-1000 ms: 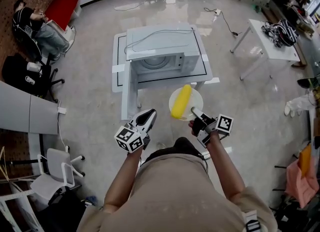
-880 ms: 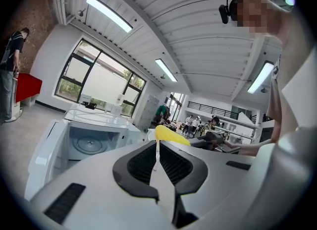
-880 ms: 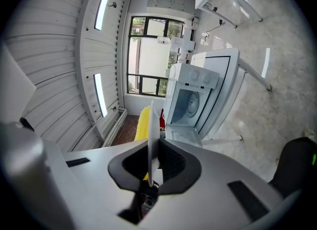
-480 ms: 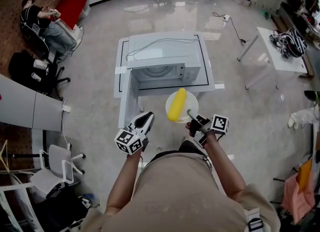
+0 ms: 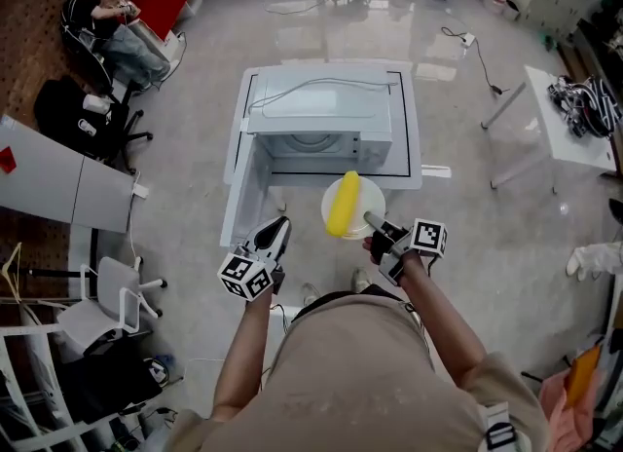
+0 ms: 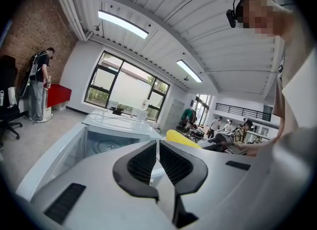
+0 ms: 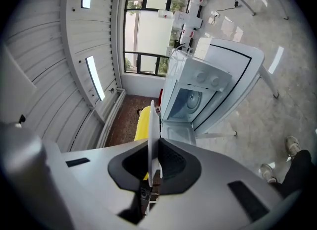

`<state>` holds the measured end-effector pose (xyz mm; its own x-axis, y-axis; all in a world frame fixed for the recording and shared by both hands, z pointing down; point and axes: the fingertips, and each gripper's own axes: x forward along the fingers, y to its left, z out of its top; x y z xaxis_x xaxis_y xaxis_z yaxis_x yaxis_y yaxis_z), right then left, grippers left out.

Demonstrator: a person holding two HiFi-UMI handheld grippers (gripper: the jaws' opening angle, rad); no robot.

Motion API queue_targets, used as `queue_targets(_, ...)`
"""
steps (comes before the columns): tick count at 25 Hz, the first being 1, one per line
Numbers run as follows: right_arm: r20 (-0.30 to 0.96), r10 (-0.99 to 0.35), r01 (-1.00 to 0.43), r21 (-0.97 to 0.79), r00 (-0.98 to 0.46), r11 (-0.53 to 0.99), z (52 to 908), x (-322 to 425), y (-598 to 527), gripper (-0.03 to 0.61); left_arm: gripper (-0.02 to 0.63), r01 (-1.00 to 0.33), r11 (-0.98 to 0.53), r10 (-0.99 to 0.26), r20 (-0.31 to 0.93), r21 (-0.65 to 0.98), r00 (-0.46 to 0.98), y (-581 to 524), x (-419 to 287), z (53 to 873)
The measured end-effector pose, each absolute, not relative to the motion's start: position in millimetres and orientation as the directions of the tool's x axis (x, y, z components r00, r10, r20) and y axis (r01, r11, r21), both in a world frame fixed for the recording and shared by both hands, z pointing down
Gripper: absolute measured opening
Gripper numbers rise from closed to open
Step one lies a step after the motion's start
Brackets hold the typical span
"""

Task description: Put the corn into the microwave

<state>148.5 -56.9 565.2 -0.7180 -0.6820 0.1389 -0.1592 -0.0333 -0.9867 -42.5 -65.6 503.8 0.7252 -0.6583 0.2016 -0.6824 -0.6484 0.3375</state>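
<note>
Jaws of the right gripper (image 5: 372,221) are clamped on the rim of the plate (image 5: 374,197). It carries the corn (image 5: 343,204), just short of the open microwave (image 5: 321,114). Left gripper (image 5: 276,233): jaws together, empty. Recommended: keep the plate level so the corn cannot roll, enter the cavity centred and clear of the door (image 5: 241,182), and seat the plate before releasing.

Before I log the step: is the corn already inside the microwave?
No, the corn lies on a plate held by the right gripper outside the microwave.
</note>
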Motion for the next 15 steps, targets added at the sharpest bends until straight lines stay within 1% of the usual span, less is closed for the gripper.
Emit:
queue_targets(3, 0.148, -0.650, -0.158, -0.986, -0.746, -0.044, 572.3, 151.6, -65.3, 0.023, 0.009, -0.727, -0.597, -0.712, 0.192, 0.339, 0.675, -75.5, -51.5, 505.1)
queue_targets(6, 0.144, -0.617, -0.176, -0.984, -0.774, -0.009, 573.1, 158.9, -73.8, 0.023, 0.009, -0.758, -0.562, -0.749, 0.185, 0.331, 0.636, -81.4, -52.5, 503.6)
queue_targets(15, 0.147, -0.566, -0.178, -0.984, -0.811, 0.000, 572.1, 141.1, -92.9, 0.023, 0.009, -0.777, -0.525, -0.781, 0.167, 0.348, 0.602, -94.2, -72.0, 500.5)
